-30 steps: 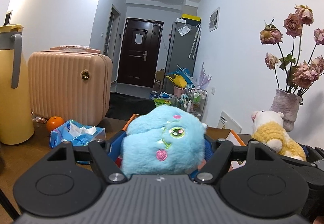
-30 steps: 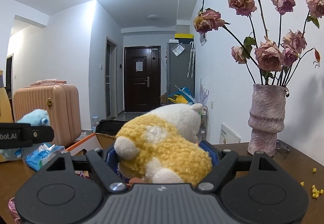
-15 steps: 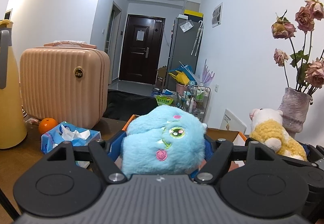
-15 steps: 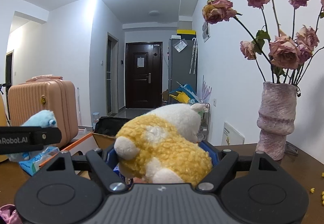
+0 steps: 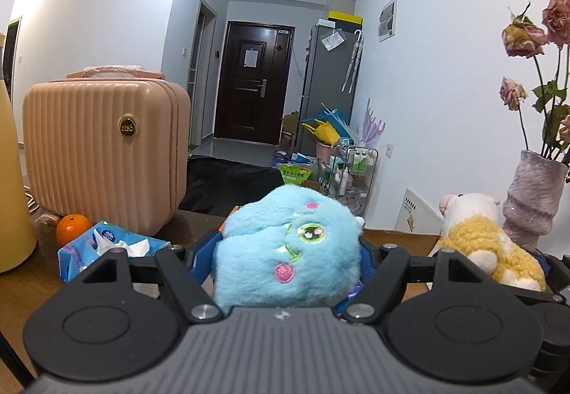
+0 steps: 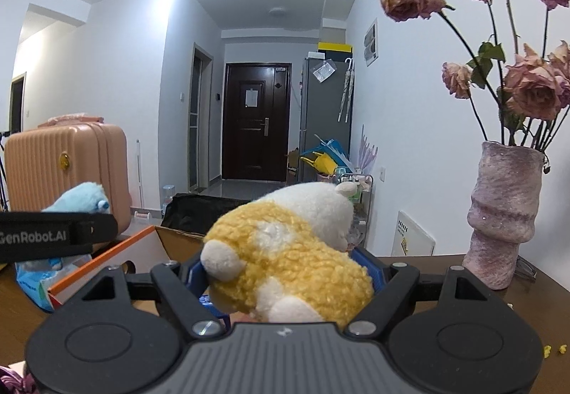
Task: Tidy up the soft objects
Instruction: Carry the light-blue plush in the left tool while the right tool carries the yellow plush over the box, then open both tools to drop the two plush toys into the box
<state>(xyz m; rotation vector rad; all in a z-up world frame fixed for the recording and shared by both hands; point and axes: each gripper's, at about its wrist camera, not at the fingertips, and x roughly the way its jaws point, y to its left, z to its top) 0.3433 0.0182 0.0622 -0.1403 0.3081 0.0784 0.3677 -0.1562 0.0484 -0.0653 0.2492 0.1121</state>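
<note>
My left gripper (image 5: 288, 251) is shut on a fluffy blue plush toy (image 5: 285, 251) with a green eye and pink cheek, held above the table. My right gripper (image 6: 288, 269) is shut on a yellow and white plush toy (image 6: 285, 251). The yellow plush also shows at the right of the left wrist view (image 5: 488, 244). The blue plush shows at the left of the right wrist view (image 6: 82, 196). An open cardboard box with an orange edge (image 6: 103, 262) lies below and ahead of both grippers.
A pink suitcase (image 5: 103, 151), an orange (image 5: 73, 226) and a blue tissue pack (image 5: 107, 247) stand at the left. A yellow flask (image 5: 14, 180) is at the far left. A vase of dried roses (image 6: 502, 215) stands at the right on the brown table (image 6: 445, 262).
Both grippers have moved forward a little with their toys held. The suitcase and vase have shifted outward in both views. The grips are unchanged.
</note>
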